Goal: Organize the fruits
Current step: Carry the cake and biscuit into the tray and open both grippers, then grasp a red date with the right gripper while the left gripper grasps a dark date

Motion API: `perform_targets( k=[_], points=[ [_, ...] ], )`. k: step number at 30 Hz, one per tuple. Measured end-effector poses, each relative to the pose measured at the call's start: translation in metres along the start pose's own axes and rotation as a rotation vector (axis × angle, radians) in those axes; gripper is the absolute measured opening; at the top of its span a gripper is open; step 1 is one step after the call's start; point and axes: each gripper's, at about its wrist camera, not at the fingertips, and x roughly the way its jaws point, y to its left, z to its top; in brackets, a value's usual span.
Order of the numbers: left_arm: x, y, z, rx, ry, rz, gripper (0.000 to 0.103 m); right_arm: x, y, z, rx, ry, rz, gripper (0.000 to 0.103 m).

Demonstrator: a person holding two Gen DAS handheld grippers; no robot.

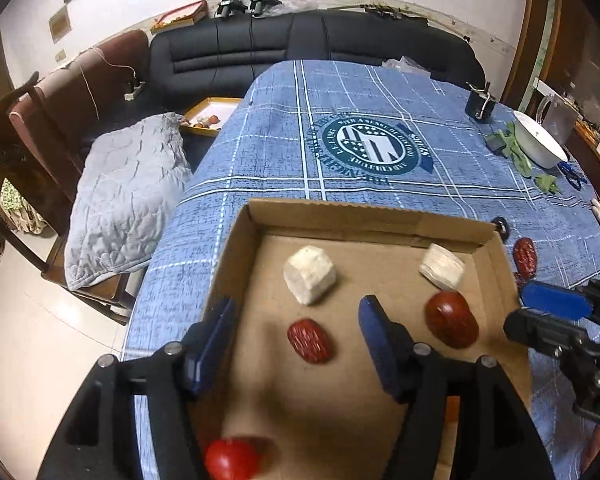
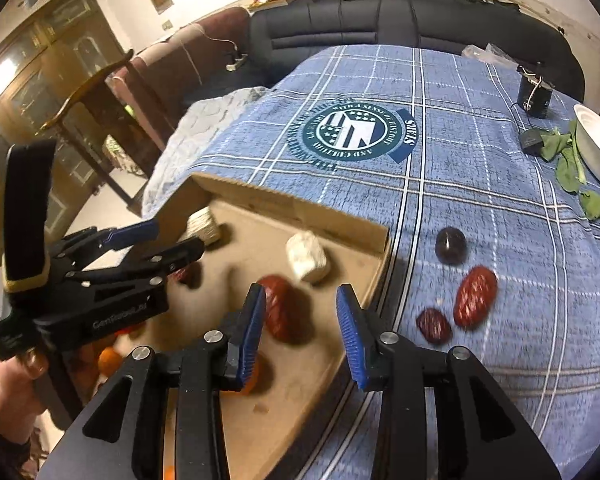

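The left tool (image 1: pixel 296 332) stands about half open over the cardboard box (image 1: pixel 380 216), holding nothing; its blue pads (image 1: pixel 216 340) touch no fruit. A red date (image 1: pixel 311 340) lies on the box floor between the two fingers, apart from both. Another date (image 1: pixel 452 319) sits just right of the right finger, two white chunks (image 1: pixel 310 275) lie beyond the tips, and a red fruit (image 1: pixel 232 458) shows blurred under the tool's body. The right tool (image 2: pixel 302 320) is parted a little and also empty, its gap over the box's right edge; a date (image 2: pixel 280 312) lies in the box just beside its left finger. Both tools point steeply down at the worktop (image 2: pixel 480 200). A hand (image 2: pixel 8 392) grips the left tool's handle at the lower left of the right wrist view. Outside the box, right of the right tool, two dates (image 2: pixel 475 297) and a dark round fruit (image 2: pixel 451 245) rest on the blue cloth.
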Motion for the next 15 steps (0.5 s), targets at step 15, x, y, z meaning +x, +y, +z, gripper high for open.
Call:
perform_targets(
  k=[15],
  points=[
    [-0.052,-0.061,-0.035,-0.083,-0.01,-0.009,0.081,-0.054,-0.068,-0.056,-0.058,0.03,-0.005,0.041]
  ],
)
